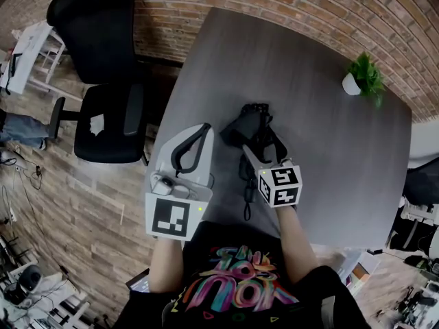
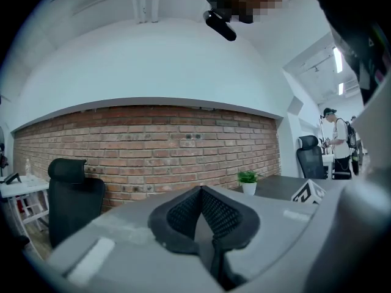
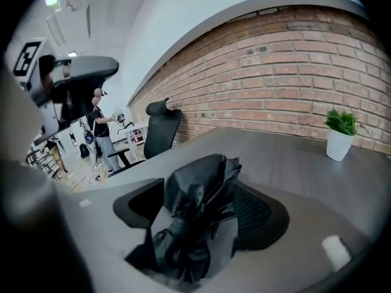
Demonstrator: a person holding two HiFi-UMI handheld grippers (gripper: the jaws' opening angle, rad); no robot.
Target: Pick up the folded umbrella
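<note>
The right tongs [image 3: 197, 215] stood wide apart with the umbrella [image 3: 201, 182] between their pads. Its crumpled black fabric filled most of the gap. A dark slot showed beside the pad on the view's left, so the pads did not seem to press on it yet. That wide spread looked chosen to take the whole bundle rather than a fold of cloth. The umbrella seemed to lie on the worktop [image 1: 322, 156] under and just ahead of these tongs, its strap [image 1: 246, 199] trailing back below them toward the person. By that reading the lift had not begun, and the pads needed to close on it first. The left tongs [image 2: 200, 191] were closed tip to tip on nothing, well to the side of the umbrella. They were probably held out of the way, since one pair looked enough for the job. Beyond the right tongs, farther across the worktop, stood a small plant [image 1: 363, 77]. Past the left tongs were a black chair [image 1: 103, 81] and the brick wall [image 2: 153, 145]. The right forearm [image 1: 296, 242] reached forward with its tongs slanting down onto the bundle. The left was drawn nearer the body, its tongs close to level and aimed off past the worktop's edge.
</note>
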